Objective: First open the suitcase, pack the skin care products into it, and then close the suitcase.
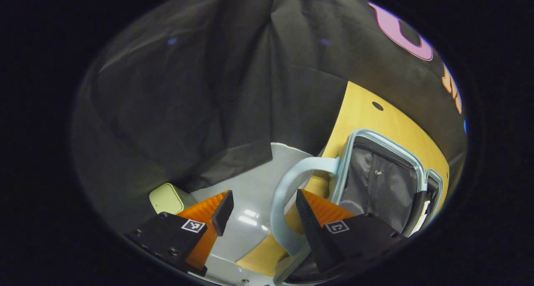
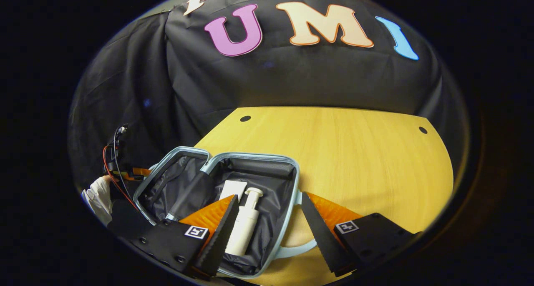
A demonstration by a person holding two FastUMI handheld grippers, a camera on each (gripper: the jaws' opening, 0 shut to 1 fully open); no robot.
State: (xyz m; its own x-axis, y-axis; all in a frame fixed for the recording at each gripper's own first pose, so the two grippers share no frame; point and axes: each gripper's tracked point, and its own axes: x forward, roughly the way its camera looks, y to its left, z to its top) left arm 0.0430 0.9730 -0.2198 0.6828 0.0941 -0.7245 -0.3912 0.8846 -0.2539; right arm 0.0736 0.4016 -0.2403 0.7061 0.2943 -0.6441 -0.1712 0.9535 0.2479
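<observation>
Open suitcase [image 2: 288, 181] holds pump bottle [image 2: 244, 225], base hidden by right gripper [image 2: 267, 227]

Definitely a staged recording booth, not anybody's actual home: black cloth [image 2: 317, 81] hangs wrinkled and draped as the back wall and wraps round the side too, with no real room furniture in front of it. The only work surface is a plain light wooden table [image 2: 354, 152] with rounded corners and a couple of small dark holes near its far edge, and in the left gripper view a smooth grey floor [image 1: 254, 202] shows past the table's edge with the cloth trailing down onto it. Loose red and black wires [image 2: 114, 161] dangling off a handheld rig at the side add to the lab-setup feel.
</observation>
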